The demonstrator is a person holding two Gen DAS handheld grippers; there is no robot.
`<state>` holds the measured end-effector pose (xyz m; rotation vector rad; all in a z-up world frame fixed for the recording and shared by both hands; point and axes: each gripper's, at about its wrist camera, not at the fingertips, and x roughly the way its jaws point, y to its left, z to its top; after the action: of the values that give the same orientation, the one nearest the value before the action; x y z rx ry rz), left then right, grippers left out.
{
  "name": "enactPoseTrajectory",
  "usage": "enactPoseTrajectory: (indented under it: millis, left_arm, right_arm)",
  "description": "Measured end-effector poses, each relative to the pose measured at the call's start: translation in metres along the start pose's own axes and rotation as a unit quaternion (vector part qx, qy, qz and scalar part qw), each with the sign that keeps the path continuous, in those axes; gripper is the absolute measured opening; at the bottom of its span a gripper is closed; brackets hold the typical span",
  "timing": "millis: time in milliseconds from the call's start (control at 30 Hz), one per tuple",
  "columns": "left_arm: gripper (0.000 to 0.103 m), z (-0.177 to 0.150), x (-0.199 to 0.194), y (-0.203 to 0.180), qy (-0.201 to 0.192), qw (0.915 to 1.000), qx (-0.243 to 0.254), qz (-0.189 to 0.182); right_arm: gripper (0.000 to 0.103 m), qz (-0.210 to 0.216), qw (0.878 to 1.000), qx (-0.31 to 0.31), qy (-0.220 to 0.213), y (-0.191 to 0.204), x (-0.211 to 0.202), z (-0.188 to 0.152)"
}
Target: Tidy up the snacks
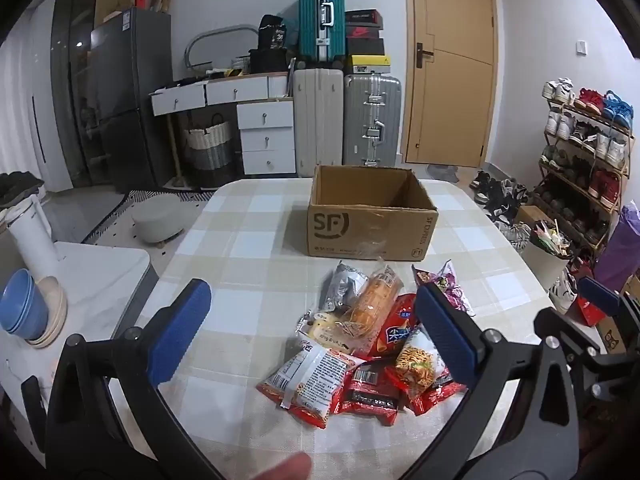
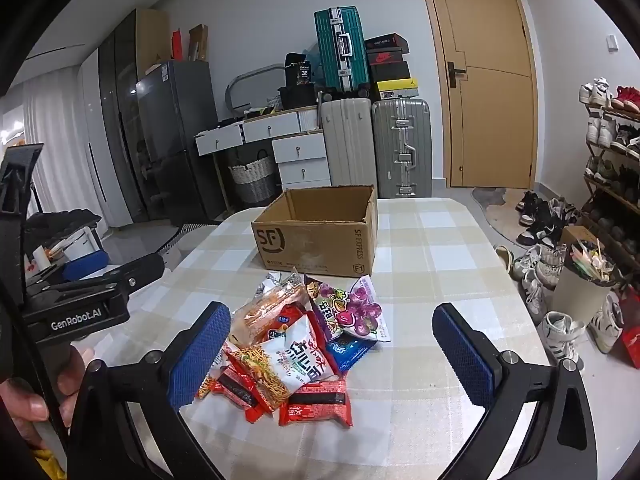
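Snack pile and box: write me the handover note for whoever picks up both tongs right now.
Left tongs: open, empty, hovering over the near side of the snack pile.
Right tongs: open, empty, also above the pile.
Things: all packets lie heaped on the checked tablecloth, just in front of the SF cardboard box, apart from it. The box stands open; what shows of its inside is empty.
Done: nothing packed as far as the views show.
Left: pick up each packet and place it in the box.

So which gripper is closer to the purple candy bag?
Right. The right gripper hangs open just short of the purple candy bag, and the left gripper is open further left over the red packets.
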<state>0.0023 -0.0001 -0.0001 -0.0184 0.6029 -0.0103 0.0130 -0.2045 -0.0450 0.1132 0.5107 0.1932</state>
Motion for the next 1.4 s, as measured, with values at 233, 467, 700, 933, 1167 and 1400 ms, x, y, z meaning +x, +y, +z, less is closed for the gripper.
enactPoseTrajectory:
  millis: [233,467,700,933,1167,1400]
  left_arm:
    - [0.102,-0.001,-0.002,0.001,-0.011,0.9998,0.015,0.005]
    - [0.102,-0.012,-0.008,-0.003,-0.017,0.9997,0.020,-0.002]
    - [0.102,-0.014,-0.007,-0.002,-0.005,0.9997,0.018,-0.018]
    - [0.102,-0.014,-0.012,0.010,-0.011,0.9997,-0.009,-0.022]
    - [0.102,-0.014,-0.015,0.013,-0.014,0.9998,-0.001,-0.016]
    - [0.102,-0.018,-0.015,0.010,-0.009,0.9997,0.003,-0.024]
  right_arm:
    - [0.103,-0.002,1.000,0.000,0.005,0.001,0.001,0.000]
    - [0.103,-0.001,1.000,0.000,0.004,0.003,0.002,-0.001]
    - [0.103,-0.001,1.000,0.000,0.005,0.003,0.001,0.000]
    - [0.103,-0.002,1.000,0.000,0.005,0.003,-0.003,0.001]
    - [0.103,0.004,1.000,-0.002,0.002,0.009,-0.006,-0.004]
    - [0.103,0.003,1.000,-0.003,0.001,0.011,-0.009,-0.003]
